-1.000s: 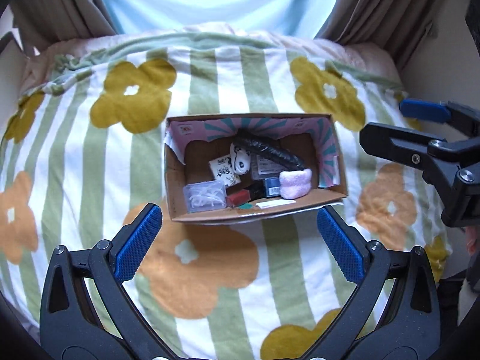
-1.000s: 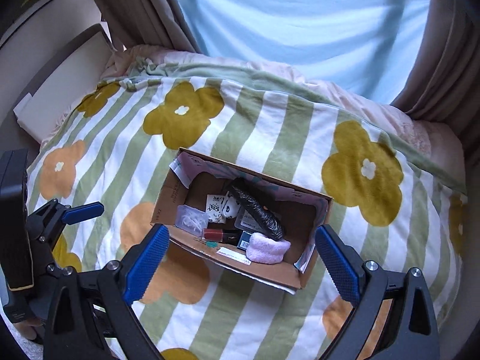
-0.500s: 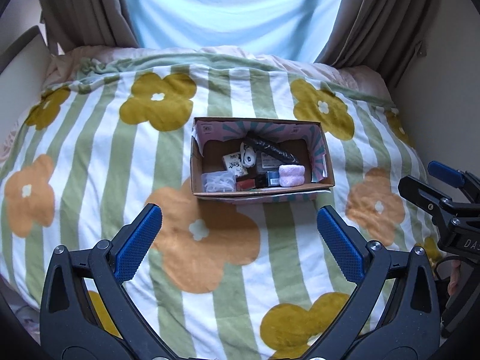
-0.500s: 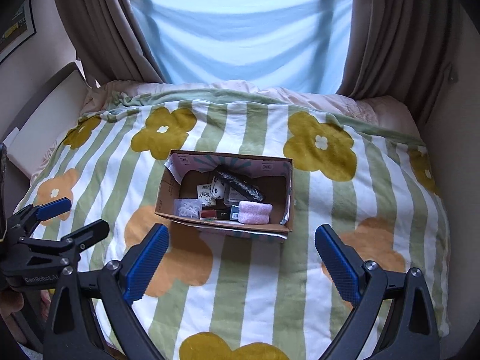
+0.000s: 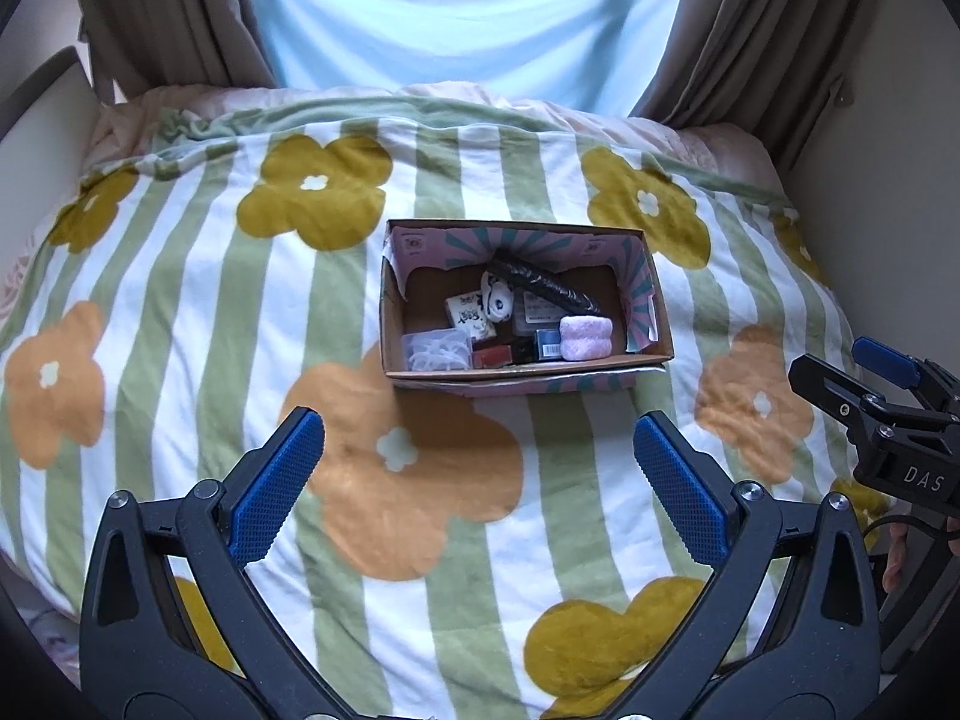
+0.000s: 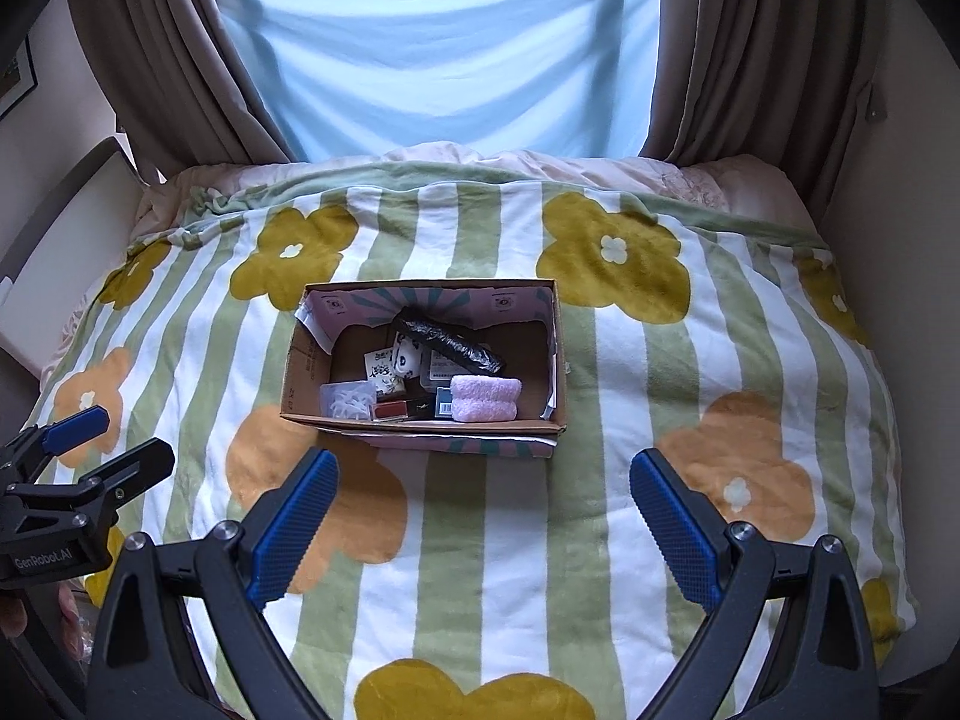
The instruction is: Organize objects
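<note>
- I see one cardboard box (image 6: 555, 354) with its top open, sitting mid-blanket (image 6: 630, 516); the plush blanket is striped and flowered.
- Inside: one fluffy pink roll (image 6: 485, 398), one crinkly black tube (image 6: 450, 347), one clear plastic case (image 6: 348, 399).
- My two grippers, left gripper (image 5: 477, 474) and right gripper (image 6: 483, 507), are spread wide, empty, short of the box.

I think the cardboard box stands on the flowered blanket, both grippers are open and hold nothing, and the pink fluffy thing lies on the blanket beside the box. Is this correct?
One point is wrong. The pink fluffy thing lies inside the cardboard box, at its near right corner, as the right wrist view shows. The rest holds: the box stands on the flowered blanket, and the left gripper and right gripper are open and hold nothing.
</note>
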A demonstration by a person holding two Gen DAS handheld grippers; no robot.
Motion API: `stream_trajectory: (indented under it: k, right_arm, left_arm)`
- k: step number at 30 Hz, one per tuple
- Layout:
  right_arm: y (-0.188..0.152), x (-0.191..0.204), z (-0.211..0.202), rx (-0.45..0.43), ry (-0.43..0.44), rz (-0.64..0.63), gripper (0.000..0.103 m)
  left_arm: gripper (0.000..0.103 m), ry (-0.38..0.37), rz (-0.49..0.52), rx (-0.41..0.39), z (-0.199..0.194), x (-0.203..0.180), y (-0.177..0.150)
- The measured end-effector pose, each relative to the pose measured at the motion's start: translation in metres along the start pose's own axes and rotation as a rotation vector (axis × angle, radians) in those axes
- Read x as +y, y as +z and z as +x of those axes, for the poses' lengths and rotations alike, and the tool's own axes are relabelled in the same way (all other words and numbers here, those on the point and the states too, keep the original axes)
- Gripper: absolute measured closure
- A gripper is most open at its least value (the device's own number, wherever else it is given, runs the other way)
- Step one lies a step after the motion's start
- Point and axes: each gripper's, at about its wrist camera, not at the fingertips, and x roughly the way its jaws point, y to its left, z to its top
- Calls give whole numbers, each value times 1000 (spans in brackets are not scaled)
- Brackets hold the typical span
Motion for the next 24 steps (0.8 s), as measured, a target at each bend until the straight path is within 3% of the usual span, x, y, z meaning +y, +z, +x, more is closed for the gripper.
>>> stream_trajectory:
  k: [24]
  right_arm:
    - [6,-6,0,-3,1,4,6]
  left_arm:
    - [0,-14,-4,-2,5,-12,5]
